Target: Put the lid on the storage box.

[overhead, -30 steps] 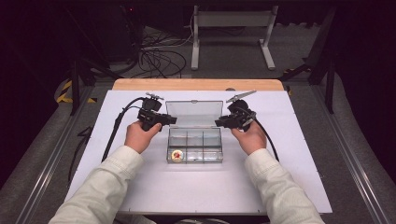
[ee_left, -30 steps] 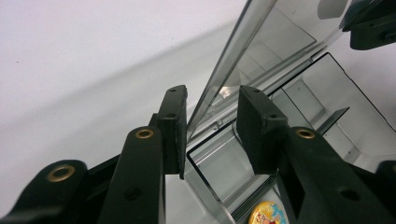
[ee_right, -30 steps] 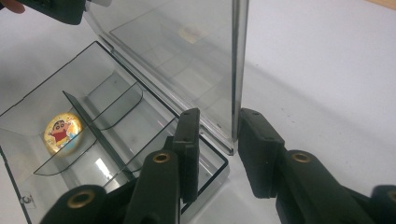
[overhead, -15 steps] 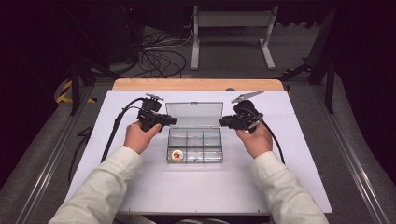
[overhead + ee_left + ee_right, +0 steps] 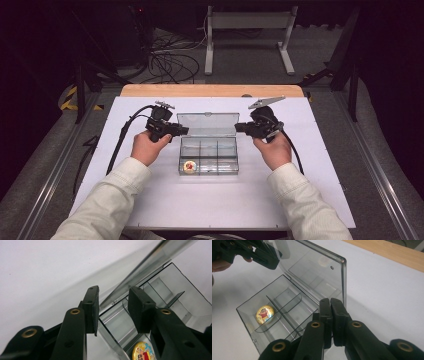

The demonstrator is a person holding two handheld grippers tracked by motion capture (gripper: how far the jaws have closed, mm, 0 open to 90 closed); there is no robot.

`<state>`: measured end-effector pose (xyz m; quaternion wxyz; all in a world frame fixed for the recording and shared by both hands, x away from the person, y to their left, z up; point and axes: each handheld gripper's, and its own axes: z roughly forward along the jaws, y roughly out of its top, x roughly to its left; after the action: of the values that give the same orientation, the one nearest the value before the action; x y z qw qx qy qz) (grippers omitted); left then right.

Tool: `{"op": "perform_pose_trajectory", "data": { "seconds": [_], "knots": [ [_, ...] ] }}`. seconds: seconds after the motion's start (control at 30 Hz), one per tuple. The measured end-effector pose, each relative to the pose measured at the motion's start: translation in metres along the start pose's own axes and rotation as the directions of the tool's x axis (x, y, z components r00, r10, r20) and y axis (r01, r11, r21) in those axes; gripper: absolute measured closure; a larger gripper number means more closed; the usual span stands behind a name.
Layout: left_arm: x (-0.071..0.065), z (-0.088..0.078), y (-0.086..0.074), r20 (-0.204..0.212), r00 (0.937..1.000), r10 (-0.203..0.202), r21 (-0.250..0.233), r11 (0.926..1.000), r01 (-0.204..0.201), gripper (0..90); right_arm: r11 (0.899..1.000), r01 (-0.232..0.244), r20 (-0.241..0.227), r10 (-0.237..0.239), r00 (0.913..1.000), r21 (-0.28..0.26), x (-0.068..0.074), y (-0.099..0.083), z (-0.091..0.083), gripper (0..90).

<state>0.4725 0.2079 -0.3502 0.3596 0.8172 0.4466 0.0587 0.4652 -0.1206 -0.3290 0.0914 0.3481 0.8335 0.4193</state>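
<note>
White tabletop (image 5: 150, 200) carries a clear compartment box (image 5: 208, 156), a cartoon badge (image 5: 189, 166) in its near-left cell. Left gripper (image 5: 113, 307), jaws part-open, straddles the box's wall near the hinge without pinching. Right gripper (image 5: 330, 315) has just closed empty beside the raised lid (image 5: 207, 124); steady the base before moving the lid.

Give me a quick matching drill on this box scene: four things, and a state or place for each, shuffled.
1 lid
2 round badge
3 left gripper
4 right gripper

A jaws pressed together, nothing between them
B swung up, open
C in the clear box's near-left compartment
D jaws apart at the box's left end

Pairs: 1-B, 2-C, 3-D, 4-A
</note>
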Motion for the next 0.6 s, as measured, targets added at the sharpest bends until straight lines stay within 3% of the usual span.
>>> {"op": "perform_pose_trajectory", "data": {
  "seconds": [0.6],
  "knots": [
    [-0.006,-0.0091,-0.0066,0.001,0.9995,0.031,-0.001,0.9995,-0.031,58.7,1.0,0.007,-0.015,-0.007,0.9999,-0.001,0.0029,-0.0009,-0.0057,87.4]
  ]
}}
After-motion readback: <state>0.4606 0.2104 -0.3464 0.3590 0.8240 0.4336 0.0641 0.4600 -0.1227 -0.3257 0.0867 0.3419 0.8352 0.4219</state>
